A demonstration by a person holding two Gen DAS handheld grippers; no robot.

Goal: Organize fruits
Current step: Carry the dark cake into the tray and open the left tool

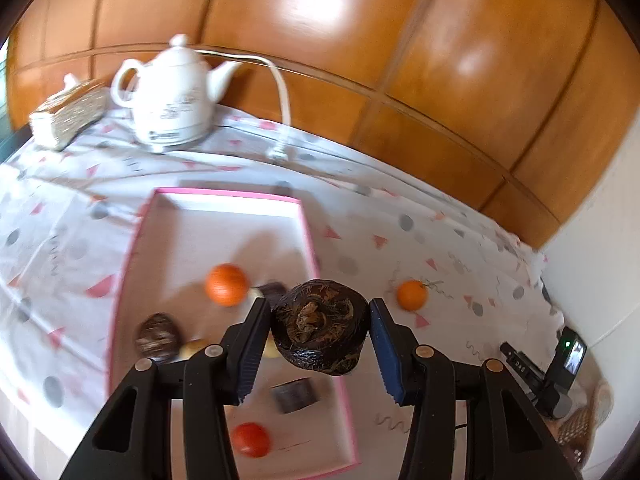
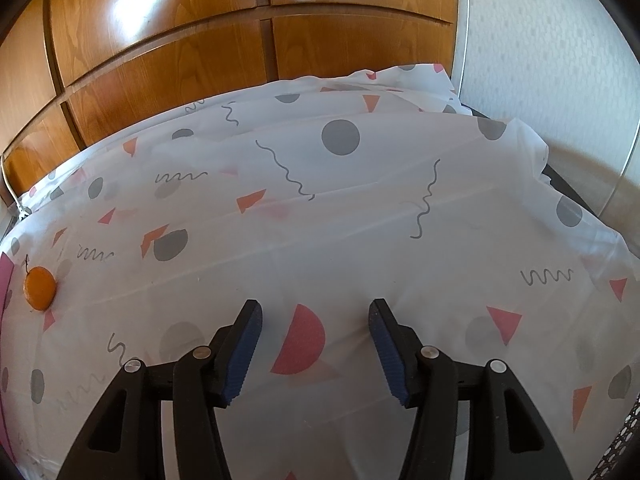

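Observation:
My left gripper (image 1: 320,312) is shut on a dark brown, hairy, round fruit (image 1: 320,326) and holds it above the right rim of a pink-edged white tray (image 1: 224,216). In the tray lie an orange (image 1: 226,284), a red fruit (image 1: 251,439), a dark round fruit (image 1: 157,337), a dark block (image 1: 295,395) and pale pieces partly hidden by my fingers. Another orange (image 1: 412,295) lies on the cloth right of the tray; it also shows in the right wrist view (image 2: 39,288). My right gripper (image 2: 316,322) is open and empty above the cloth.
A patterned white tablecloth (image 2: 360,216) covers the table. A white teapot (image 1: 172,96), a tissue box (image 1: 68,118) and a white cable with plug (image 1: 280,148) stand at the back. A wooden wardrobe (image 1: 360,40) is behind. A black device (image 1: 556,368) sits at the right edge.

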